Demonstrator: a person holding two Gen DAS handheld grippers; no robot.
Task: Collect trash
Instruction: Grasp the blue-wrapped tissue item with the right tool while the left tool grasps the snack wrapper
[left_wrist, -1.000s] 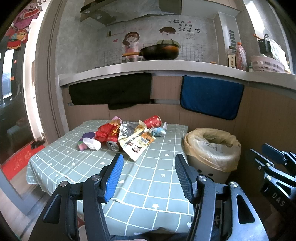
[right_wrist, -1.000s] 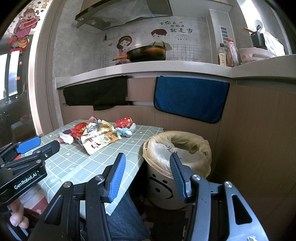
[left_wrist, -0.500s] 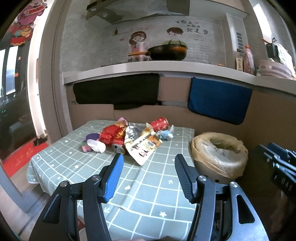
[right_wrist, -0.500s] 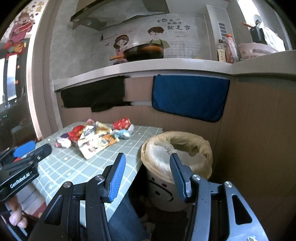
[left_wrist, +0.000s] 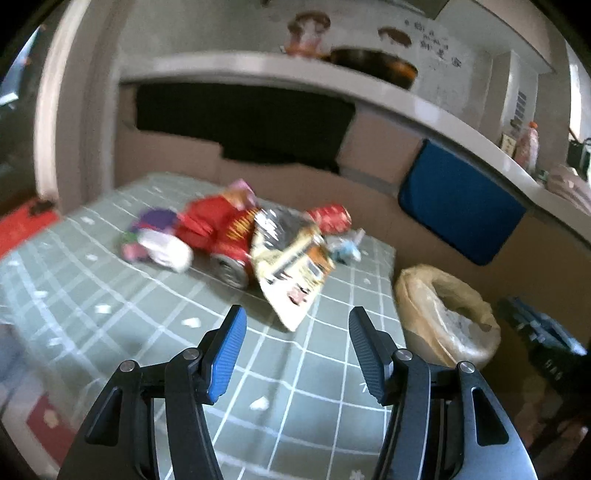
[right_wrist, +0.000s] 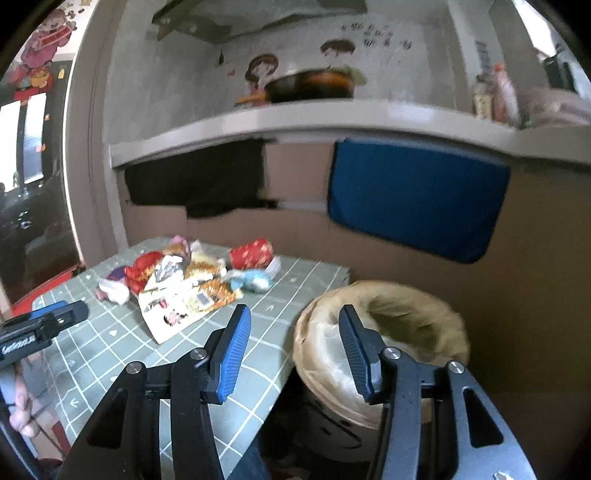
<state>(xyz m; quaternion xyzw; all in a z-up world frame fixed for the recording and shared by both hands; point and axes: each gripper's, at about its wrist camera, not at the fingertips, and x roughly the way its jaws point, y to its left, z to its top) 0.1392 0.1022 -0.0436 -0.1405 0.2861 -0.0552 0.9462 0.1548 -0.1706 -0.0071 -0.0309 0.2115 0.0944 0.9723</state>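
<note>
**Closing in on the trash heap, both hands empty**

I am holding my left gripper (left_wrist: 295, 332) with its fingers spread and gripping nothing, low over the checked counter (left_wrist: 110, 295). My right gripper (right_wrist: 291, 332) is likewise gaping, empty, straddling the counter edge and the lined bin (right_wrist: 380, 325). Beyond, the trash pile (left_wrist: 258, 240) is lying mid-counter, with the snack wrapper (left_wrist: 291, 273) nearest me. I am risking pinching the tablecloth, or nudging the can (left_wrist: 231, 267) rolling. Only the right view is showing the bin's mouth fully and my other gripper (right_wrist: 40, 325).
</note>
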